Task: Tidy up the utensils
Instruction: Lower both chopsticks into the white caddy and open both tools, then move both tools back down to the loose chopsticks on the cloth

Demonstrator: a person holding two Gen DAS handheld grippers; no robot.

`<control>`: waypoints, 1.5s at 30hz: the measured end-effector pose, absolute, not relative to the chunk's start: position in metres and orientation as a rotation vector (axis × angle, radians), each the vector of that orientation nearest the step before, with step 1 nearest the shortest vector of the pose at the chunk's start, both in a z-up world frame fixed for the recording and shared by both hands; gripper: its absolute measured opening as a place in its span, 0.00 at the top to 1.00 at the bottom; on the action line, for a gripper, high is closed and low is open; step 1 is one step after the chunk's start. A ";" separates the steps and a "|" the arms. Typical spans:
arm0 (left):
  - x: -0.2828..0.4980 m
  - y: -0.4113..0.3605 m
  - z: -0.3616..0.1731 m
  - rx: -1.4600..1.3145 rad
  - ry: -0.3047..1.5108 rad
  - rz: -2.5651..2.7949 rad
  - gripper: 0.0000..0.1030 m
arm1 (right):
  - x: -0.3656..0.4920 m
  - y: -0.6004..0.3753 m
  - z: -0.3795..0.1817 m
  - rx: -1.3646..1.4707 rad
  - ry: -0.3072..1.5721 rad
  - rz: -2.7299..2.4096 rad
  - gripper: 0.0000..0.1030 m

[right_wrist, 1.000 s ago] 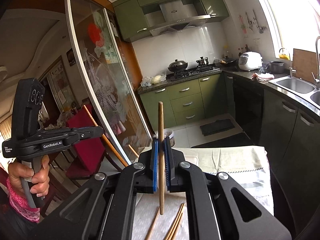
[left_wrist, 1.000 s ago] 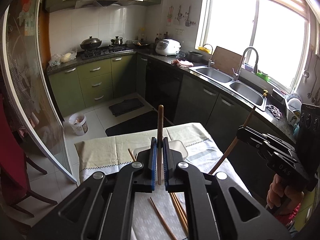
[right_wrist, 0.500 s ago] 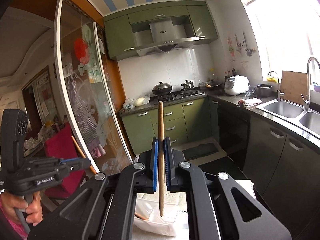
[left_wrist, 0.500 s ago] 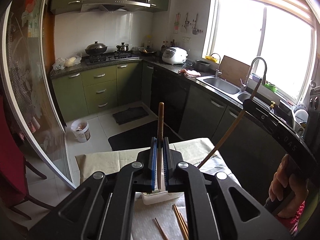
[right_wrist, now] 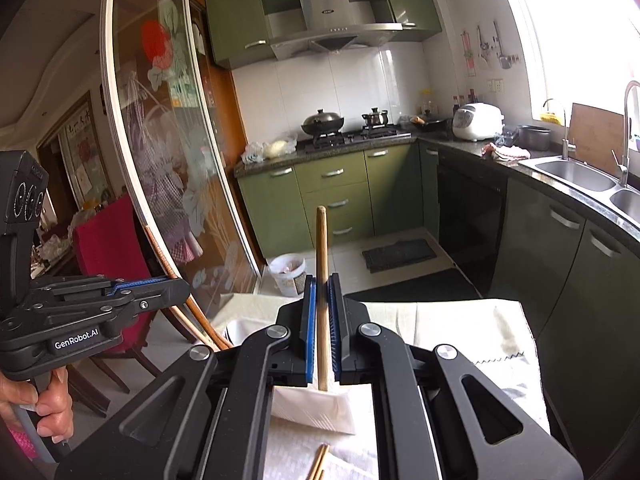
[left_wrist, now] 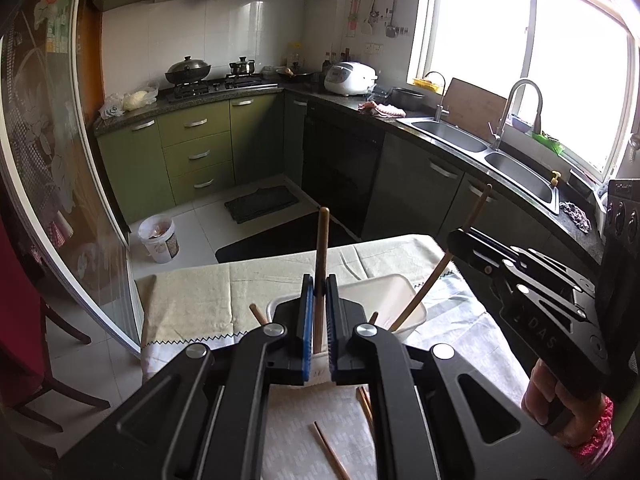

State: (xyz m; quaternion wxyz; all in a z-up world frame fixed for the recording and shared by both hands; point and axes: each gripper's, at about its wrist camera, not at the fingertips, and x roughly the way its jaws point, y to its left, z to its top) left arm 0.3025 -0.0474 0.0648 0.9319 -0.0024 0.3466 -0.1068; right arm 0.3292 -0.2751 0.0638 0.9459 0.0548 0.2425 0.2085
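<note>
My left gripper (left_wrist: 319, 292) is shut on a wooden chopstick (left_wrist: 321, 248) that stands upright between its blue pads. Just beyond it sits a white container (left_wrist: 400, 292) with chopstick ends (left_wrist: 255, 313) sticking out. In the left wrist view the right gripper (left_wrist: 456, 240) comes in from the right, its slanted chopstick (left_wrist: 436, 272) reaching down into the container. My right gripper (right_wrist: 322, 292) is shut on that upright chopstick (right_wrist: 321, 248) above the white container (right_wrist: 316, 408). The left gripper (right_wrist: 180, 292) shows at the left with its chopstick (right_wrist: 176, 280). Loose chopsticks (left_wrist: 330, 450) lie on the table.
A pale tablecloth (left_wrist: 200, 300) covers the table, with its far edge facing the kitchen floor. A white bin (left_wrist: 158, 238) stands on the floor beyond. A glass sliding door (right_wrist: 160, 160) and a red chair (right_wrist: 108, 248) are on the left; dark cabinets and a sink (left_wrist: 452, 136) run along the right.
Both grippers have come down and forward over the white container, each still holding its chopstick. The right gripper's chopstick tip now dips into the container.
</note>
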 end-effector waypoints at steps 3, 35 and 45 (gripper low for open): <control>0.302 -0.047 0.055 -0.016 0.725 -0.224 0.94 | 0.328 -0.273 0.052 0.095 0.512 0.429 0.93; 0.250 -0.064 -0.136 -0.003 1.290 -0.110 0.69 | 0.200 -0.376 -0.053 0.116 0.739 0.302 0.65; 0.252 -0.069 -0.145 0.037 1.306 -0.102 0.88 | 0.236 -0.326 -0.117 0.122 1.021 0.500 0.65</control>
